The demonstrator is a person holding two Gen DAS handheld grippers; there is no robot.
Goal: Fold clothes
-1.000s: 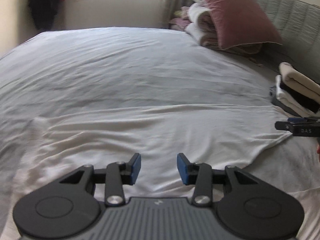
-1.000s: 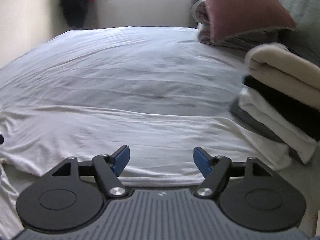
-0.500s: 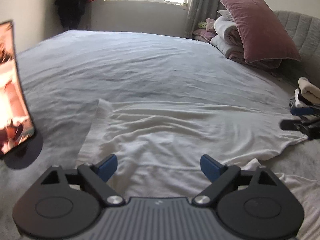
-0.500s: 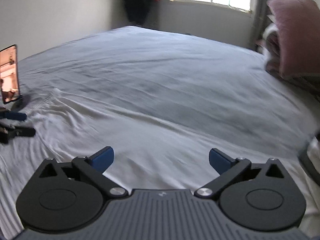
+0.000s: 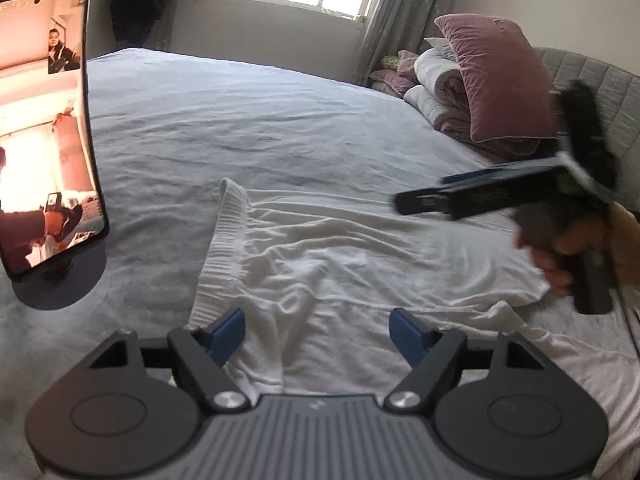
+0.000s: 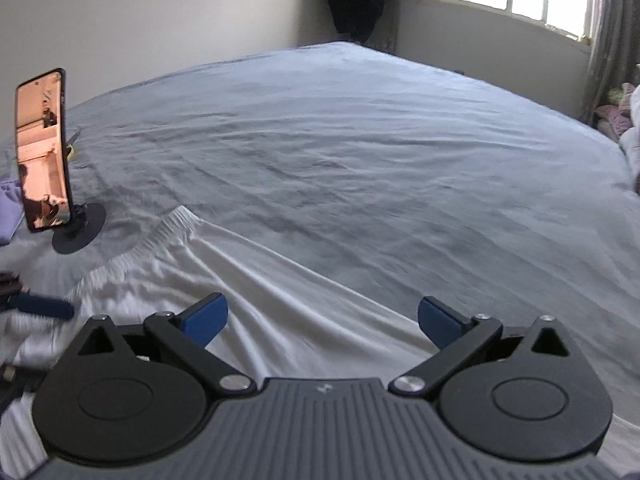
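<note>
Both grippers swung left | left jaws closing, right wide | white garment (image 5: pixel 320 264) beneath, ungripped

Most of the bed (image 6: pixel 360 152) ahead of you is bare grey sheet, so there's loads of room through the middle and top of both views. Watch the phone on its stand (image 5: pixel 44 136), upright at the left of the frame just beside the white garment (image 5: pixel 340 256). Pillows and rolled bedding (image 5: pixel 480 88) block the upper right. The right gripper (image 5: pixel 420 196) and your hand (image 5: pixel 568 244) fill the right edge of the left view.
</note>
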